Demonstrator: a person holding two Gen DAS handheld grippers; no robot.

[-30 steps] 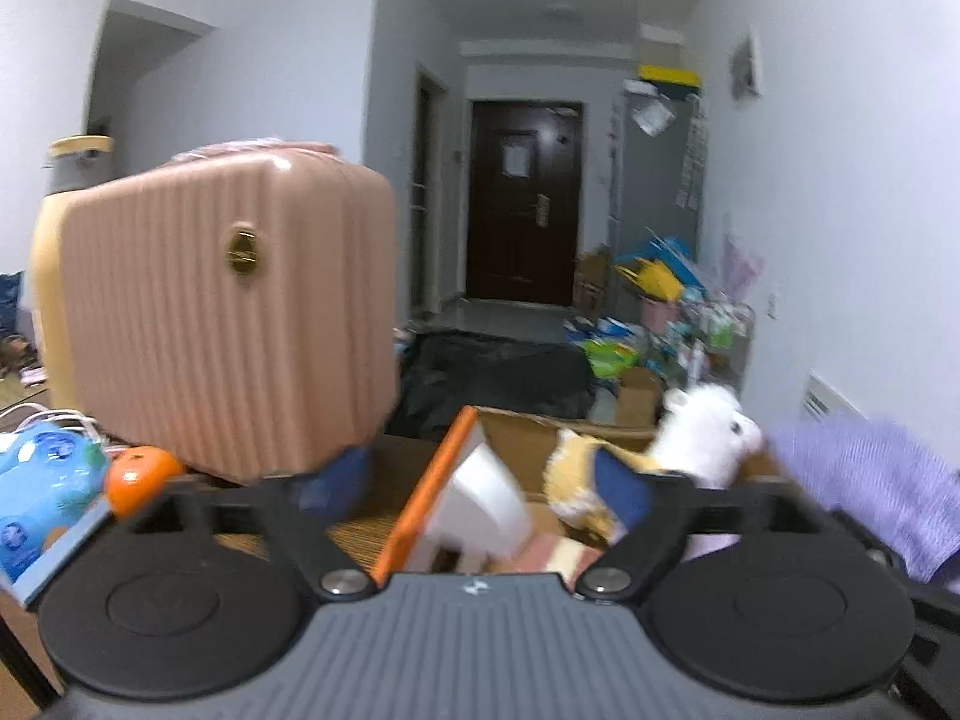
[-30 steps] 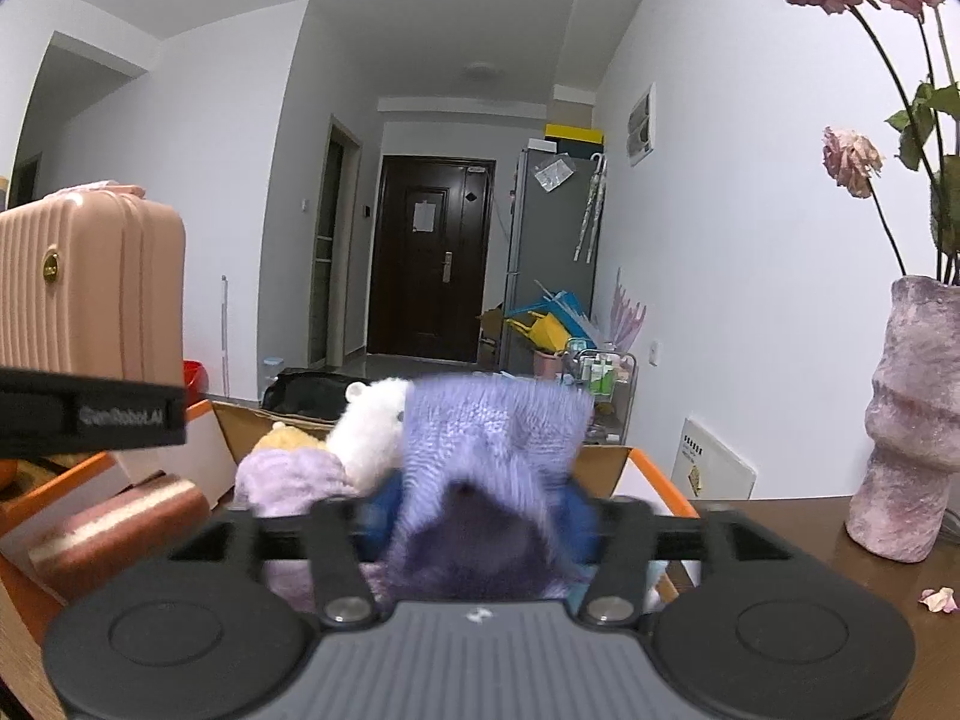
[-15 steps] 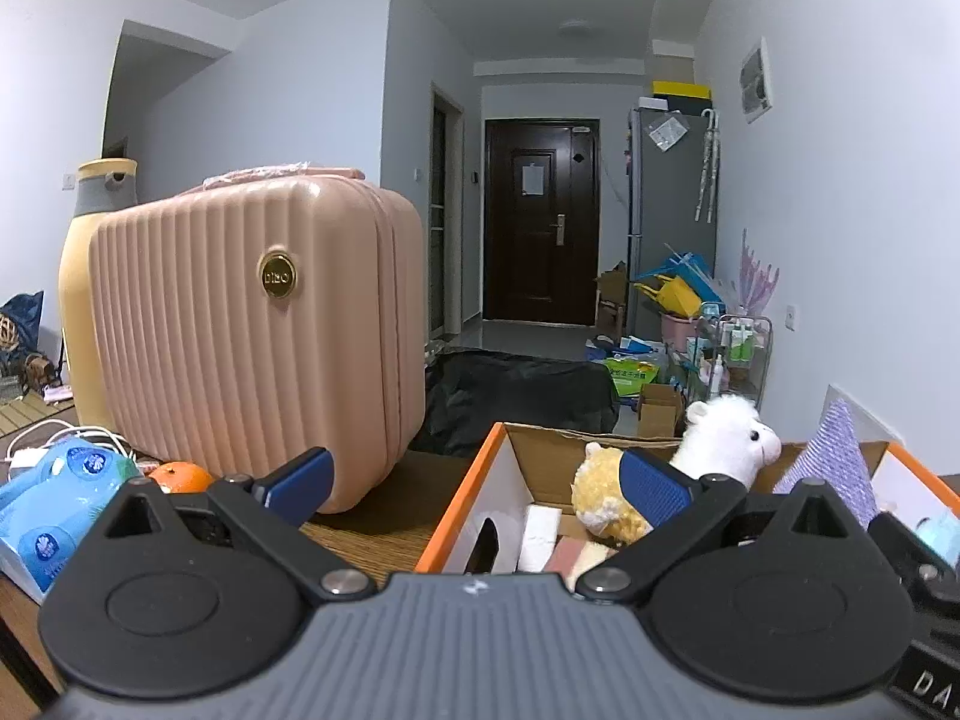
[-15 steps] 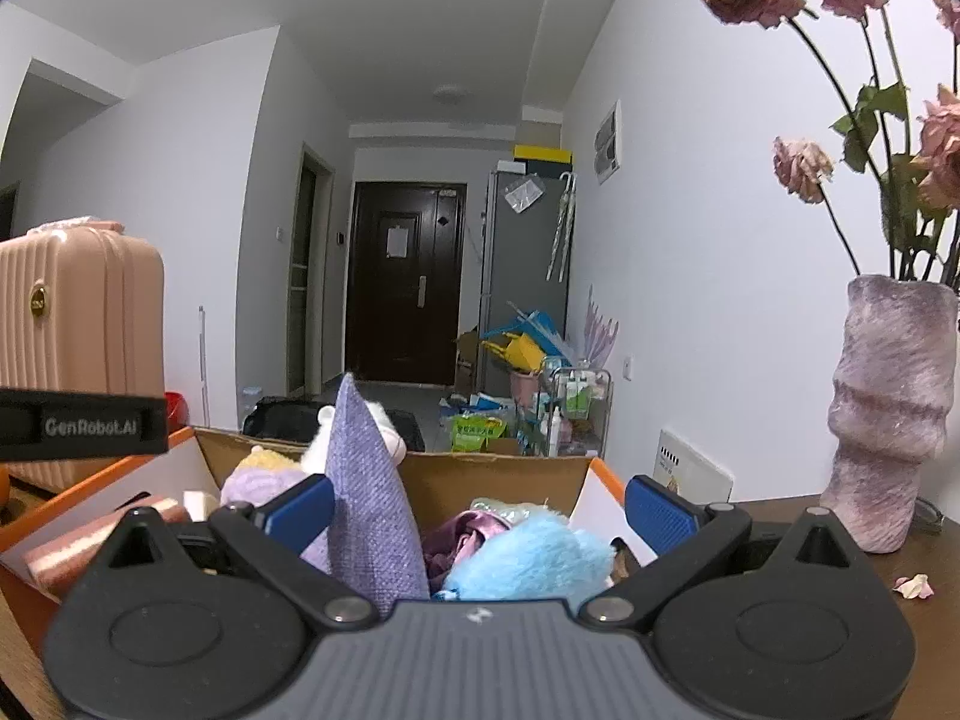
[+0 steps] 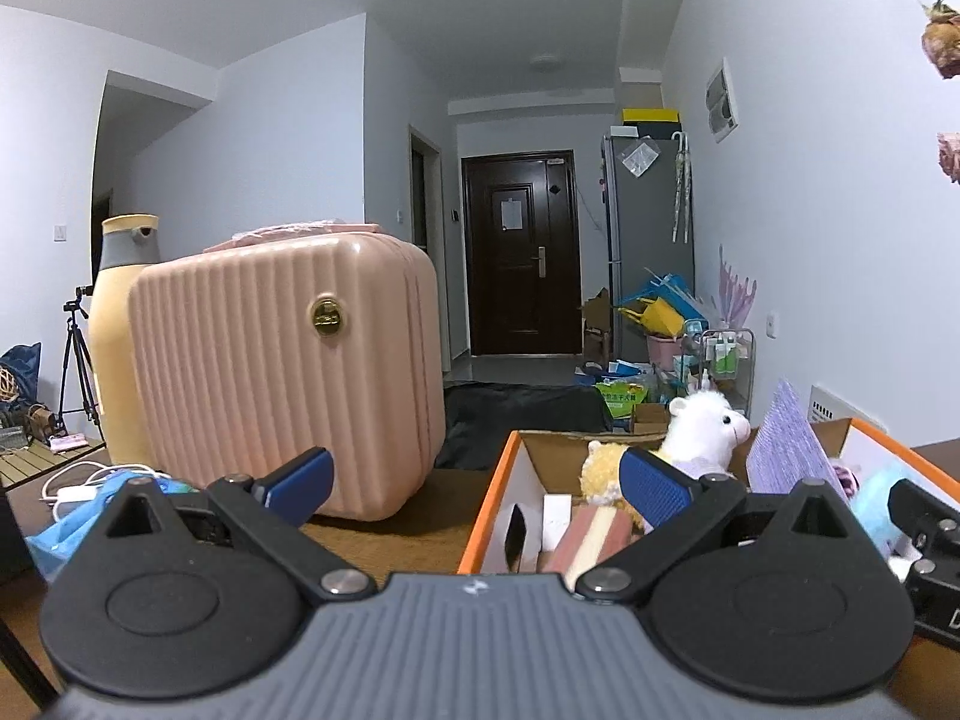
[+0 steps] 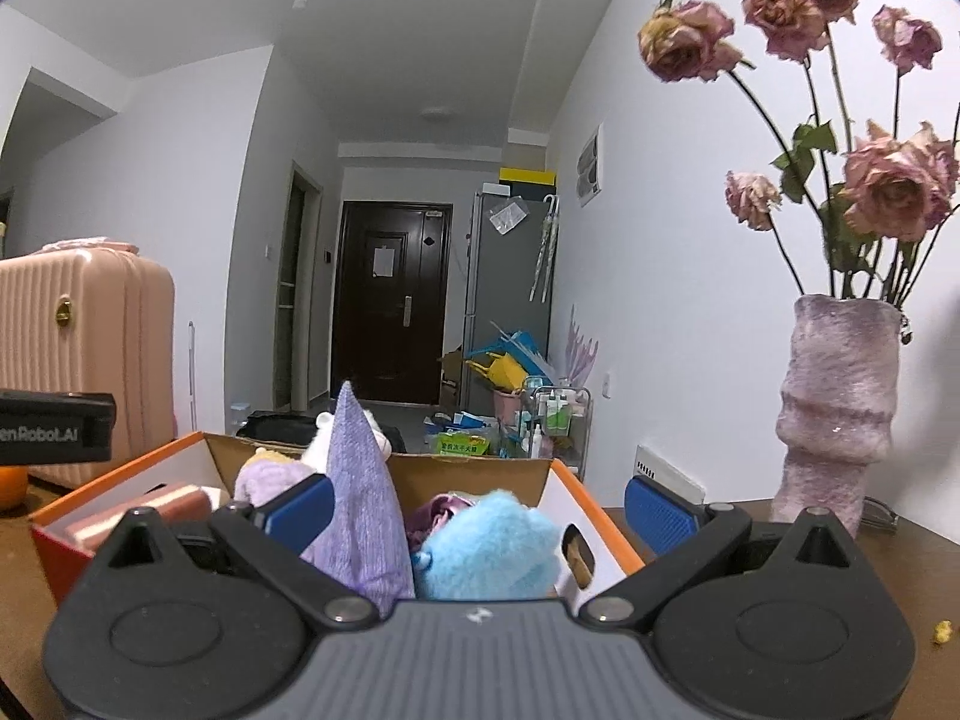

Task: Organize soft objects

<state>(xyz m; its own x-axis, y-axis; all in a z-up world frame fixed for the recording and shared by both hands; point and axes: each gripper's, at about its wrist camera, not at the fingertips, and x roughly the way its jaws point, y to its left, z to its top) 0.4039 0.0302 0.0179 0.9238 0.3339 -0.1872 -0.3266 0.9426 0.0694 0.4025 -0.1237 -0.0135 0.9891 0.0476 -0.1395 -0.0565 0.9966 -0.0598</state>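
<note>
**Purple knit thing standing on end in the box, both grippers empty**

So the purple knit cloth [image 6: 360, 486] is sitting inside the orange-edged cardboard box [image 6: 606, 525], long axis pretty much vertical, pointed tip aimed at the ceiling and leaning a touch toward the far wall of the box. Just beside it on the right is a fluffy blue toy [image 6: 486, 546]; behind it a white plush [image 5: 702, 426] and a yellow one [image 5: 600, 468] poke up near the box's far edge.

The right gripper [image 6: 477, 501] sits roughly level, nose dipped a little, jaws spread as wide as they go, nothing pinched. The left gripper [image 5: 474, 477] is the same deal: wide apart, holding nothing, aimed at the gap between the pink suitcase [image 5: 282, 372] and the box's left wall. Both sit at the table's [image 5: 390, 531] near side.
</note>
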